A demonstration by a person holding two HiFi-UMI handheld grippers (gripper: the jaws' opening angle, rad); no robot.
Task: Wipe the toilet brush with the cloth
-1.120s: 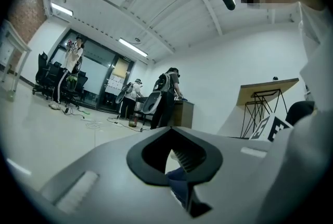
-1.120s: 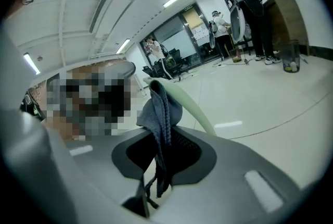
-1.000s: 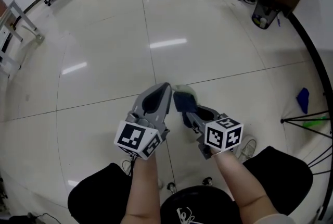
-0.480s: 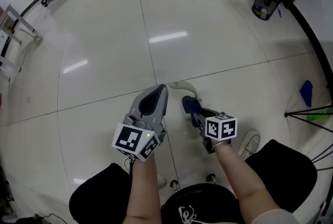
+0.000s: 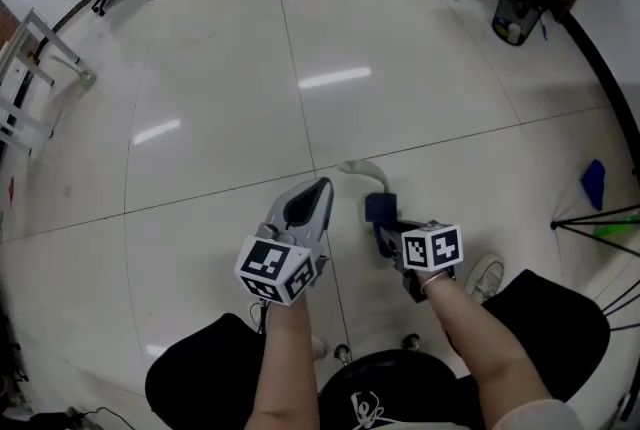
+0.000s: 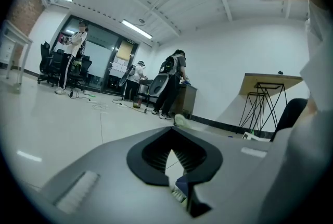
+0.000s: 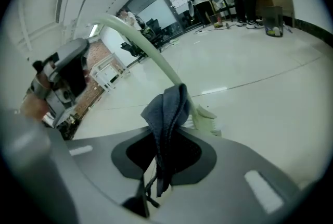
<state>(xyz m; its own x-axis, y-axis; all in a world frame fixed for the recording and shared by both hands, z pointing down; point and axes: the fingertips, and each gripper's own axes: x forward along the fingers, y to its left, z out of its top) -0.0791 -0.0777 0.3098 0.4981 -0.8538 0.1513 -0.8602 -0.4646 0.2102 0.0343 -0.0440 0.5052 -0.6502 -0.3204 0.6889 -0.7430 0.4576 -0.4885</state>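
Tiled floor (image 5: 200,68): lies below the left gripper (image 5: 318,190), and the work is judged to be held in the air above it. Left gripper: jaws are drawn together, apparently pinched on the handle end of the pale green toilet brush (image 7: 156,59), which arches forward and rightward from its tips so the lower handle is offered for wiping. Right gripper (image 7: 169,139), just right of the left gripper: clamped on a folded blue cloth (image 7: 167,106), the upper fold raised against or just beside that lower handle.
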